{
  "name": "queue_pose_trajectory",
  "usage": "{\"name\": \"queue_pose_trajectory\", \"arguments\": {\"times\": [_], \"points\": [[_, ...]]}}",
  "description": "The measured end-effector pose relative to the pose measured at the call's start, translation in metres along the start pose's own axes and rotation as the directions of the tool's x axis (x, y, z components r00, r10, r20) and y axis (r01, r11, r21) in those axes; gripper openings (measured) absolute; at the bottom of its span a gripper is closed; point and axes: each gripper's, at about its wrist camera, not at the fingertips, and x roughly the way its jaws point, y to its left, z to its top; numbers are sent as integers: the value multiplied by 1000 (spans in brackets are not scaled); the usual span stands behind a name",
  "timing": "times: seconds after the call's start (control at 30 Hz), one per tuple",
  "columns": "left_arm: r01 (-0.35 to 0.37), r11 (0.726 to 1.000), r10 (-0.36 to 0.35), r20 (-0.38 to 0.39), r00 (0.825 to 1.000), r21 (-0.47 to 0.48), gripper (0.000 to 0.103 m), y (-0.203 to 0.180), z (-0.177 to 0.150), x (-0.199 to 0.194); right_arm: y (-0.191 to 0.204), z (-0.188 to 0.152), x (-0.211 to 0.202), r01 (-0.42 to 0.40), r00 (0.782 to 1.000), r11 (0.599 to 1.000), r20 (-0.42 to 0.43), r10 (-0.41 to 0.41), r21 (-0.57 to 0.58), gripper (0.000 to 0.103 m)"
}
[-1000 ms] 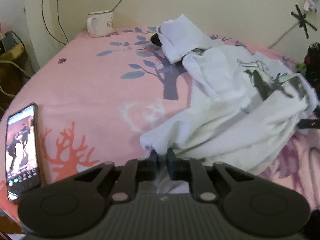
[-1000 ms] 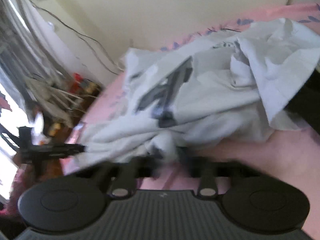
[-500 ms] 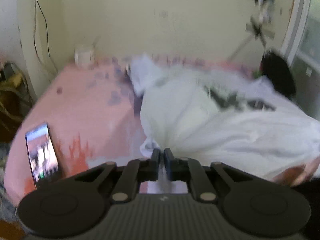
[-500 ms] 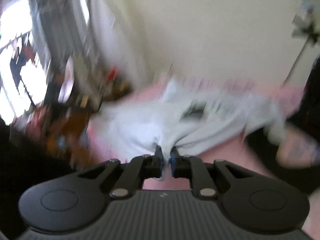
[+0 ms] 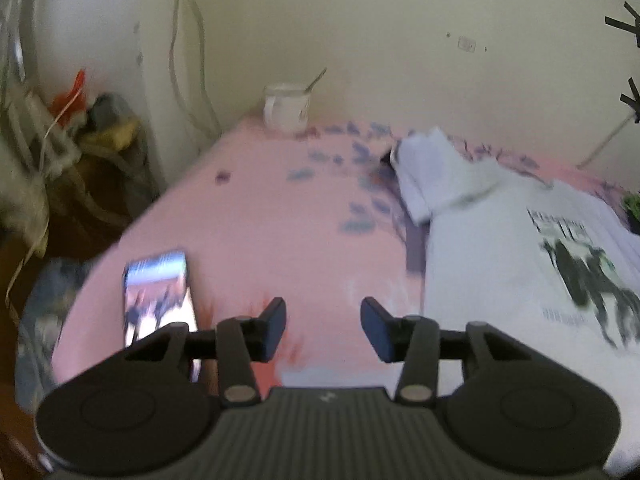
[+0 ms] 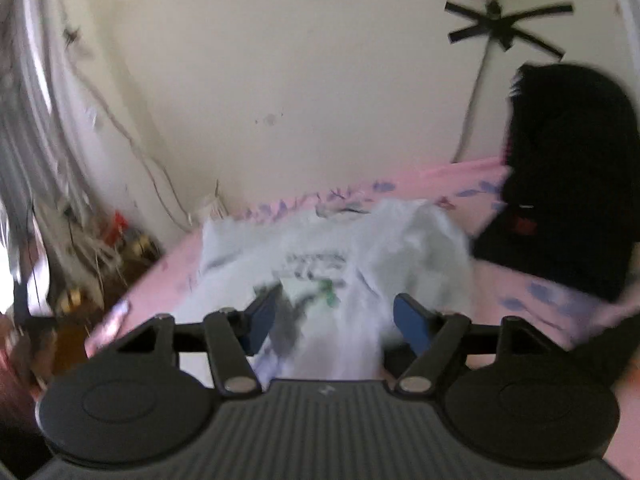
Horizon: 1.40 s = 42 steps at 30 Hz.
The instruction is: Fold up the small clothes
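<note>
A white T-shirt [image 5: 520,264] with a dark horse print lies spread on the pink bed sheet [image 5: 280,216], at the right of the left wrist view. My left gripper [image 5: 323,326] is open and empty above the sheet, left of the shirt. In the right wrist view the shirt [image 6: 340,276] lies ahead and below my right gripper [image 6: 335,320], which is open and empty. A folded white cloth [image 5: 432,168] lies beyond the shirt's far left corner.
A phone [image 5: 158,292] with a lit screen lies on the sheet near the left edge. A white mug [image 5: 286,110] with a spoon stands at the far corner by the wall. A black bag [image 6: 568,200] sits on the bed at the right. Clutter [image 5: 80,140] lies beside the bed.
Both grippers were shut on the shirt's edge and lifted it; now both are open and the shirt lies spread flat on the sheet.
</note>
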Motion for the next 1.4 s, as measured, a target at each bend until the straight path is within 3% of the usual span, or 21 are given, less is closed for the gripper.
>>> {"name": "queue_pose_trajectory", "arguments": {"times": [0.1,0.2,0.33,0.4,0.53,0.6,0.63,0.67,0.7,0.77,0.8,0.83,0.9,0.93,1.03,1.13,1.2,1.23,1.3,1.37,1.4], "points": [[22,999,-23,21,1000,30,42,-16,30,38,24,12,72,-26,999,1000,-30,26,5,70],[87,996,-88,14,996,34,51,-37,58,80,38,15,144,-24,998,1000,-54,23,-17,69],[105,994,-105,-32,994,-6,53,-53,88,143,38,4,213,67,995,992,-70,-75,-110,69],[107,992,-111,-50,993,-68,53,-50,99,167,23,-9,229,65,995,996,-70,-69,-67,69],[202,960,-223,-93,970,-194,53,-39,114,209,12,-8,221,51,997,999,-50,-52,-13,67],[222,955,-248,-117,962,-195,41,-50,119,229,11,-8,223,49,997,999,-51,-49,-1,67],[237,956,-261,-128,957,-175,8,-58,120,234,11,-7,225,51,997,999,-54,-51,-4,67],[242,958,-264,-140,954,-155,5,-66,122,237,12,-7,225,53,997,999,-55,-53,-8,67],[207,969,-224,-121,967,-137,5,-71,125,233,11,-7,220,52,997,999,-54,-52,-11,67],[121,984,-123,-1,992,-130,5,-73,133,213,11,-7,218,50,997,999,-52,-51,-6,67],[72,985,-62,66,996,-158,4,-70,137,201,10,-7,219,47,998,999,-50,-47,0,67],[12,983,18,159,987,-186,4,-70,139,185,9,-7,220,43,998,999,-50,-42,6,67],[-74,987,118,323,939,-144,4,-92,132,152,7,-7,220,35,998,999,-50,-34,17,67],[-87,994,106,370,923,-69,4,-111,126,141,6,-7,219,32,998,999,-51,-31,19,68],[13,979,-83,340,937,204,10,-168,99,128,7,-6,219,29,998,999,-55,-28,19,69],[45,977,-113,330,937,208,10,-177,80,120,6,-6,218,28,998,999,-54,-27,22,68],[100,976,-159,322,933,193,21,-172,67,114,6,-6,217,28,998,999,-55,-26,24,69],[177,954,-241,269,932,243,30,-172,57,114,6,-6,217,28,998,999,-55,-27,24,69],[316,873,-387,135,912,373,30,-178,35,118,8,-7,217,33,998,999,-56,-31,22,69],[362,765,-440,23,898,532,31,-193,-1,112,8,-7,217,34,998,999,-56,-33,22,69],[351,739,-434,7,901,575,31,-197,-13,108,8,-7,217,34,998,999,-56,-32,23,69]]}}
